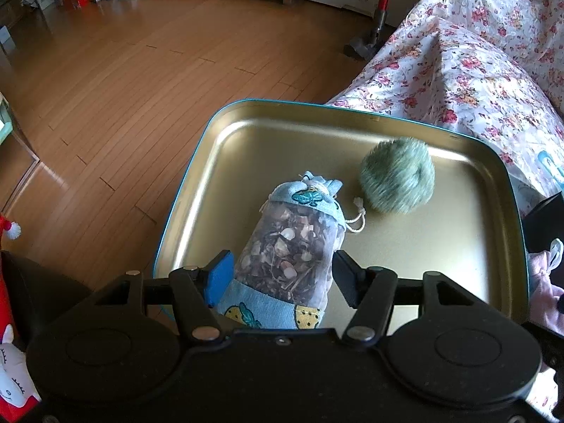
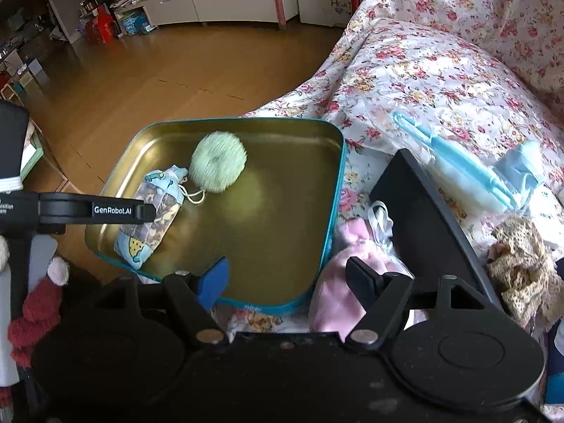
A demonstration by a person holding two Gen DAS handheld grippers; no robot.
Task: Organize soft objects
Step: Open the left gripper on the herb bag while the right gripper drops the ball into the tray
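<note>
The left gripper (image 1: 282, 268) is gripping the sachet (image 1: 296, 243), its fingers (image 1: 220, 271) pressing the mesh sides near the lower end. The sachet is lying in the tin tray (image 2: 333, 190) on the bed (image 2: 423, 70), along the tray's left edge, its long axis running from the near-left corner toward the far rim, tied neck pointing away from the fingers. The green pom-pom (image 2: 218, 162) is sitting just beyond the neck. The right gripper (image 2: 287, 278) is hovering open and empty over the tray's near-right corner, the pink pouch (image 2: 338, 289) just outside that corner, nearest this hand.
</note>
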